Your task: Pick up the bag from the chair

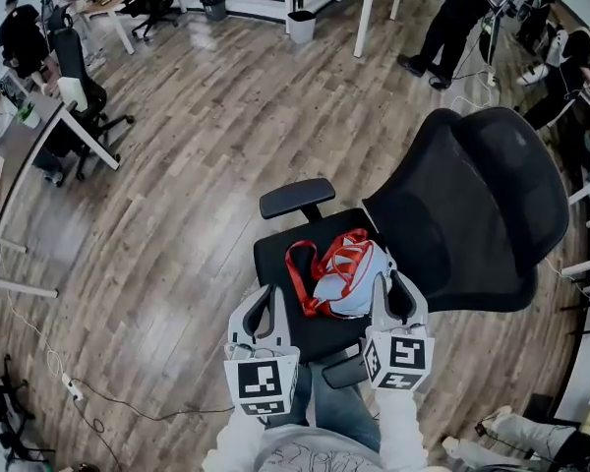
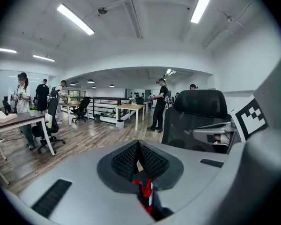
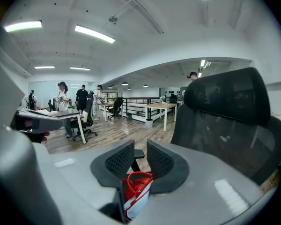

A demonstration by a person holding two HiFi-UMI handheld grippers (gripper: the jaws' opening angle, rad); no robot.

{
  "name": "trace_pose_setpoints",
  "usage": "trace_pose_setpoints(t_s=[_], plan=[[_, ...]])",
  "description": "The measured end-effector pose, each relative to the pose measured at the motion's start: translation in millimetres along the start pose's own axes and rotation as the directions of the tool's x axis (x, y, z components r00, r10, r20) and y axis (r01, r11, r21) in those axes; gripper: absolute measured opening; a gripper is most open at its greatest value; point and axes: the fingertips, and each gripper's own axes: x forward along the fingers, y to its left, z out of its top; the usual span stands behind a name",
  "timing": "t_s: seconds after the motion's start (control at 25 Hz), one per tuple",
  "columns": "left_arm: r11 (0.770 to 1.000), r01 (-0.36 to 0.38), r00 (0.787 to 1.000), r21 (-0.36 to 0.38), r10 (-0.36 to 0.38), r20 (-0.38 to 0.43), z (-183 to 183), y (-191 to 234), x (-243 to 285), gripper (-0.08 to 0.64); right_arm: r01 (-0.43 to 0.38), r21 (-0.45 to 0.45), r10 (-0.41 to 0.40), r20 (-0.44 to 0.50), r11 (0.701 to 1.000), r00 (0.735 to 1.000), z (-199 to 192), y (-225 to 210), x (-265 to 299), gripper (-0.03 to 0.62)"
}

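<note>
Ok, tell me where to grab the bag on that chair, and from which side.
I'd take the red strap where it loops loose on the seat, left of the bag itself. It looks thin enough for the jaws. Come from the seat's front edge, because the backrest blocks the far side.

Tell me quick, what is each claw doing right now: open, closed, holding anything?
Left claw: closed, nothing pinched at its tips.
Right claw: open, above the bag, not gripping it.

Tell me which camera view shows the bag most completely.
The head view: nearly the whole bag lies on the chair seat, red straps included. The right gripper view shows only its end; the left gripper view, a red sliver.
</note>
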Motion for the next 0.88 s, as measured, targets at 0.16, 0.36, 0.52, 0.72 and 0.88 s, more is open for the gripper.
trace_pose_setpoints(t_s=[0.16,0.36,0.52,0.72,0.88], plan=[[1.0,-0.03,0.999,-0.004,0.03,-0.022,-3,0,23,0.006,-0.069,-0.02,0.067,-0.056,0.997,0.996,-11,-1,36,0.094],[1.0,-0.028,0.997,-0.002,0.028,-0.07,-18,-12,55,0.006,-0.136,-0.005,0.134,-0.127,0.991,0.983,-33,-3,72,0.119],[0.999,-0.034,0.994,-0.011,0.032,-0.106,-38,-21,76,0.006,-0.203,-0.014,0.196,-0.197,0.979,0.961,-65,2,92,0.135],[0.999,-0.037,0.988,-0.017,0.034,-0.15,-63,-23,98,0.006,-0.264,-0.01,0.251,-0.28,0.964,0.927,-101,13,111,0.146],[0.998,-0.051,0.982,-0.029,0.044,-0.186,-78,-16,103,0.006,-0.283,0.03,0.276,-0.343,0.959,0.898,-127,22,120,0.146]])
